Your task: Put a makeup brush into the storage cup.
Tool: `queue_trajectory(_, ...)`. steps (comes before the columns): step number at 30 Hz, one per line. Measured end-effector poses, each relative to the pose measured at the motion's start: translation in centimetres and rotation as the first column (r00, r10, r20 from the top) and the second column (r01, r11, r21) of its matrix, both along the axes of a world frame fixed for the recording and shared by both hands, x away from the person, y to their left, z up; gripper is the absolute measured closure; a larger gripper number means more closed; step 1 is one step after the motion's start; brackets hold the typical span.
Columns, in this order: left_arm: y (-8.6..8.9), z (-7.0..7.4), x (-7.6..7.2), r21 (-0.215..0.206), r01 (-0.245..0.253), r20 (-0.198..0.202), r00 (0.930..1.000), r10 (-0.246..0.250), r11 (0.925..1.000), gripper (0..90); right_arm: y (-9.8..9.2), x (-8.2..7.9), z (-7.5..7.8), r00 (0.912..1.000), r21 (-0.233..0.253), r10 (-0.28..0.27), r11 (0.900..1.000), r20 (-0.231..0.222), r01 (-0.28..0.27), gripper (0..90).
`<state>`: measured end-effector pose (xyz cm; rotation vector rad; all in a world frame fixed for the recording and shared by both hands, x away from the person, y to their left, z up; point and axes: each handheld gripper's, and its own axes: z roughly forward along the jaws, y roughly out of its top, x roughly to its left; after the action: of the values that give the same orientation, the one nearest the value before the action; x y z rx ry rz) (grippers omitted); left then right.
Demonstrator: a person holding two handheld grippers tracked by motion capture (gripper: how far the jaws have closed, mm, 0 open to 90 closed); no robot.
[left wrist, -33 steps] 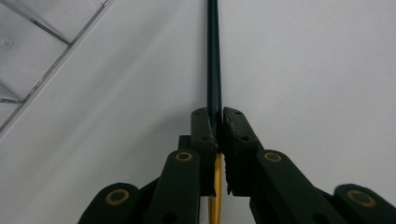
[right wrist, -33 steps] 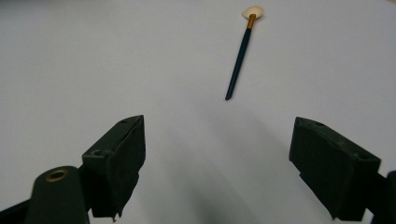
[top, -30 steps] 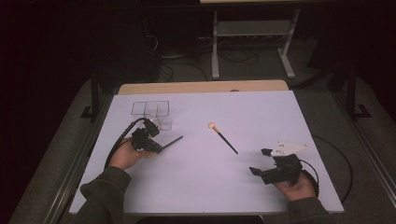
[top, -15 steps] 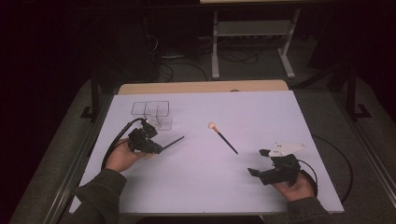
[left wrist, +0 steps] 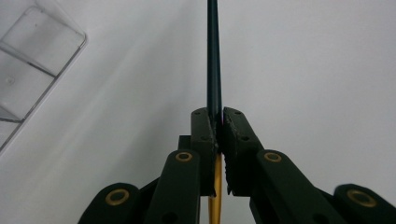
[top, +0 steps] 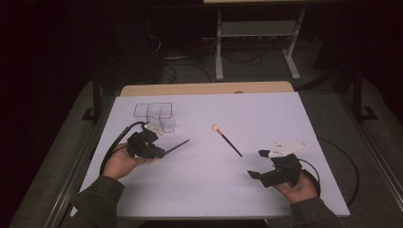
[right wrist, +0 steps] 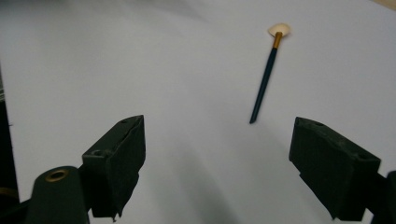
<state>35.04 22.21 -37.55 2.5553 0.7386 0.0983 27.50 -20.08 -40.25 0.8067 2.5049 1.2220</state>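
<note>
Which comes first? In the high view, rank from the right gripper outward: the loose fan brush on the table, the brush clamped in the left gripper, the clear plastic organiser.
1. Loose cream-tipped fan brush, centre.
2. Clamped dark-handled brush, left of centre.
3. Clear plastic compartment organiser, far left corner.

Measured from the right gripper, near right.

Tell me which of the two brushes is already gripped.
The brush by the clear organizer, clamped in the left gripper: brush. The fan brush lies free mid-table.

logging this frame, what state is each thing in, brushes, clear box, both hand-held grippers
left hand-held gripper: shut on a brush
held brush: clamped near its gold ferrule, dark handle pointing forward
right hand-held gripper: open, holding nothing
fan brush: lying flat on the table, untouched
clear box: upright, looks unfilled
</note>
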Motion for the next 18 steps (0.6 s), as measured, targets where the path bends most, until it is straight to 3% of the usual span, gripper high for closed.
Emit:
queue_trajectory(7,-0.1,0.8,-1.3,0.001,0.045,0.026,0.9986,-0.045,0.999,83.6,1.3,0.5,1.7,0.9988,-0.024,0.05,0.998,0.001,-0.05,18.2)
queue_trajectory(10,-0.3,0.9,-1.7,-0.007,0.044,0.033,0.9985,-0.044,0.999,83.6,1.6,0.6,2.2,0.998,-0.022,0.062,0.998,-0.004,-0.062,19.3)
queue_trajectory(18,-1.2,1.4,-2.6,-0.014,0.091,0.036,0.9953,-0.09,0.9958,83.6,3.2,1.4,4.0,0.9931,-0.037,0.117,0.992,-0.008,-0.117,18.7)
